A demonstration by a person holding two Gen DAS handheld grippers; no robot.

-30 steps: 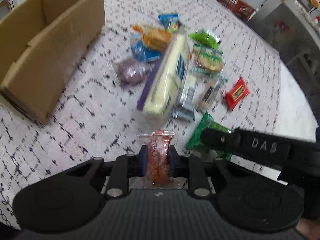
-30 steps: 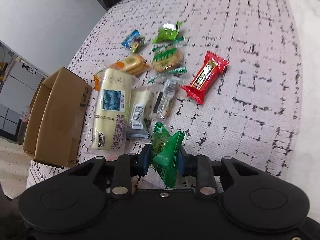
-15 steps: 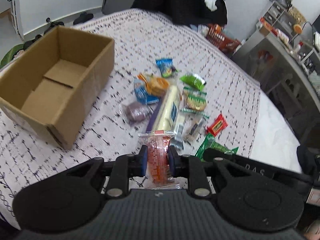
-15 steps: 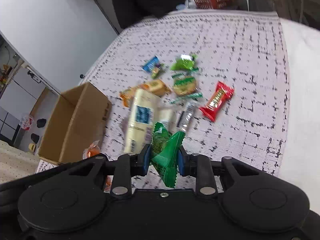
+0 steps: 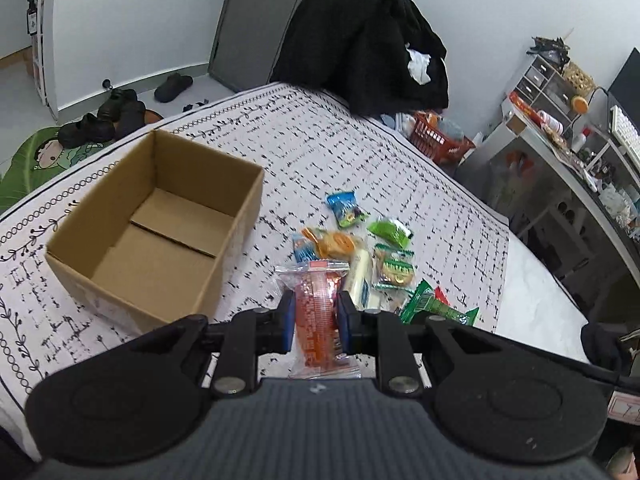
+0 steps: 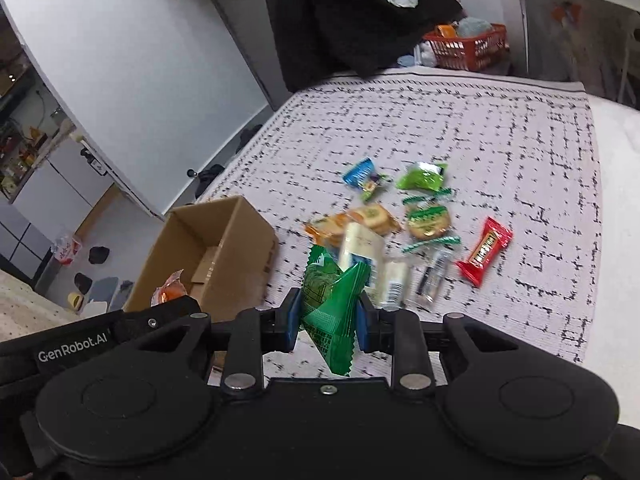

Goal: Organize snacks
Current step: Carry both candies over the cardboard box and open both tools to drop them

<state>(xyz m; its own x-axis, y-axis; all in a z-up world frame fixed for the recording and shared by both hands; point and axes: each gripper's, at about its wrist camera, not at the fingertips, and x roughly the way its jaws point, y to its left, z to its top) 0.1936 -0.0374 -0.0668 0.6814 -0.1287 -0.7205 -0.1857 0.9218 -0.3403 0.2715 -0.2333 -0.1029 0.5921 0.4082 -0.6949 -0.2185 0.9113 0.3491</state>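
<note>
My left gripper (image 5: pixel 316 320) is shut on a clear packet of orange snack (image 5: pixel 318 320), held in the air right of the open, empty cardboard box (image 5: pixel 160 232). My right gripper (image 6: pixel 328 320) is shut on a green snack packet (image 6: pixel 330 304), also lifted; that packet shows in the left wrist view (image 5: pixel 436 310). The box shows in the right wrist view (image 6: pixel 212 252) with the left gripper's packet (image 6: pixel 170 292) near it. Several snacks lie in a pile on the patterned cloth: a blue packet (image 5: pixel 344 208), a long cream packet (image 6: pixel 360 252), a red bar (image 6: pixel 484 250).
The patterned cloth (image 5: pixel 360 152) covers a bed-like surface whose right edge drops off. A red basket (image 6: pixel 464 46) and a dark coat (image 5: pixel 360 40) stand at the far end. A shelf unit (image 5: pixel 560 152) is on the right, shoes (image 5: pixel 100 120) on the floor at left.
Both grippers have risen and pulled back from the pile with their packets; the box and the room now show in full.
</note>
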